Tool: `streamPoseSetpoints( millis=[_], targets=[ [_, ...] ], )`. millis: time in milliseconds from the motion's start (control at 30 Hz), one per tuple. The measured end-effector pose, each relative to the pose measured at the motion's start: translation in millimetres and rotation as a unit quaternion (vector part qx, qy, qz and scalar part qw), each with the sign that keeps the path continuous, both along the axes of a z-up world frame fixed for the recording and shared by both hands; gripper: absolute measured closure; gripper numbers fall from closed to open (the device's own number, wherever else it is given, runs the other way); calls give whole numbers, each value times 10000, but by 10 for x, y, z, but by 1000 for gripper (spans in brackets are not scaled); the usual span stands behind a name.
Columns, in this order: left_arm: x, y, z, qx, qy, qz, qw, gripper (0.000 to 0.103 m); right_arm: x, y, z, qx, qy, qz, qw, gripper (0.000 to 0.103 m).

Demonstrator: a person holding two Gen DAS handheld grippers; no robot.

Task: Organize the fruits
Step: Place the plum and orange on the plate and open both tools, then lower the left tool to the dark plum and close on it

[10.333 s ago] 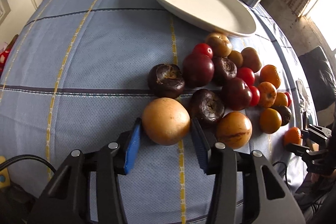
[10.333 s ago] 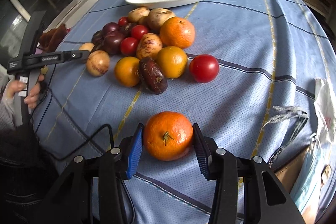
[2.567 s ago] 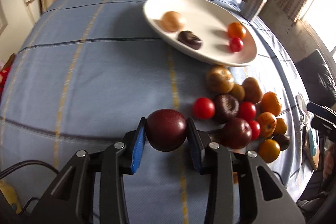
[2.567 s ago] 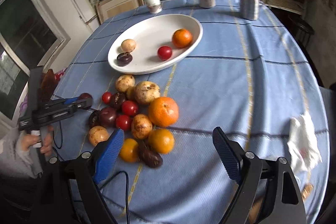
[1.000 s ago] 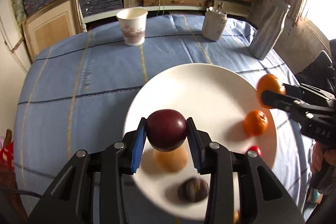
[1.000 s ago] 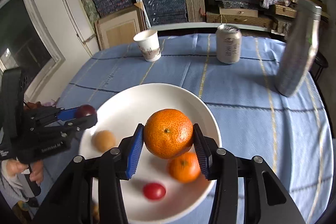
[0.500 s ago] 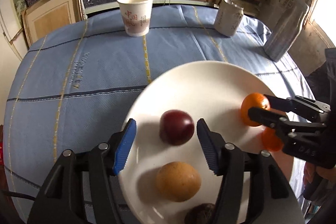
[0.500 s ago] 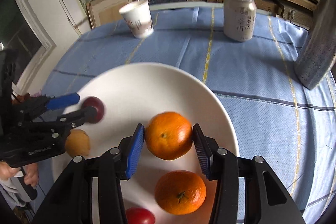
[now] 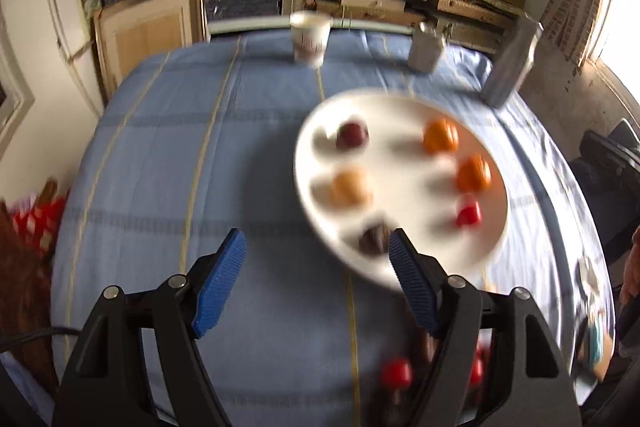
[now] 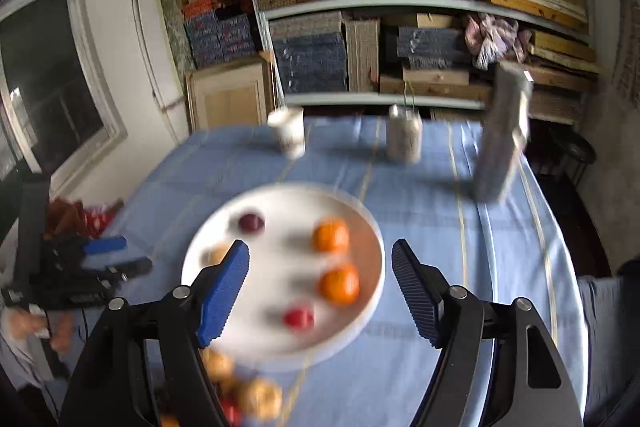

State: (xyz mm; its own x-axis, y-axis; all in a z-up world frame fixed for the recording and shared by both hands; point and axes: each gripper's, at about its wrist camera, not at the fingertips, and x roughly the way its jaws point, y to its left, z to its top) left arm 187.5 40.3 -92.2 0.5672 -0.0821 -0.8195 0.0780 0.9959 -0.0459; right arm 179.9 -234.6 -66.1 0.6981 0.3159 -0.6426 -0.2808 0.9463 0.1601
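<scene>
Left gripper [image 9: 316, 251] open, blue tablecloth [image 9: 168, 163], shelves [image 10: 400, 3]

Both the left gripper [image 9: 316, 267] and the right gripper [image 10: 320, 281] hang above the white plate [image 10: 372, 291], angled downward, jaws just opened wide and empty.

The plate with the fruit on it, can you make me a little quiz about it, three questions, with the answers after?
1. True or false: the white plate holds two orange fruits.
2. What stands between the paper cup and the tall grey bottle: A) a can, B) a bowl, C) a spoon?
3. Is the right gripper holding any fruit?

Key: 1 true. 2 A, the can. 3 No, its jaws are open and empty.
</scene>
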Motion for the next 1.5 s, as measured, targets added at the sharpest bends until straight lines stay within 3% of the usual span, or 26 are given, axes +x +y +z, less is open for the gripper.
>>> streamPoseSetpoints(
  millis=[200,367,900,1067,1300,1500],
  targets=[
    [-735,-121,-362,91,508,-129,9986,31,-825,-136,-405,219,612,-59,9979,28],
    [-1018,-200,-563,152,726,-242,9970,31,-1132,-122,-628,202,1212,54,9924,27],
    [-881,-376,-778,82,935,-603,9938,26,-1378,-309,-536,-72,1187,-382,9922,25],
    [-819,-296,-854,65,957,-456,9943,8,-1390,-325,-529,-141,1192,-389,9920,25],
    [-956,-78,-813,460,818,-243,9953,8,-1331,-223,-531,-152,1180,-143,9928,25],
    [-1077,286,-736,63,853,354,9957,10,-1282,-158,-545,-112,1172,21,9930,25]
  ],
)
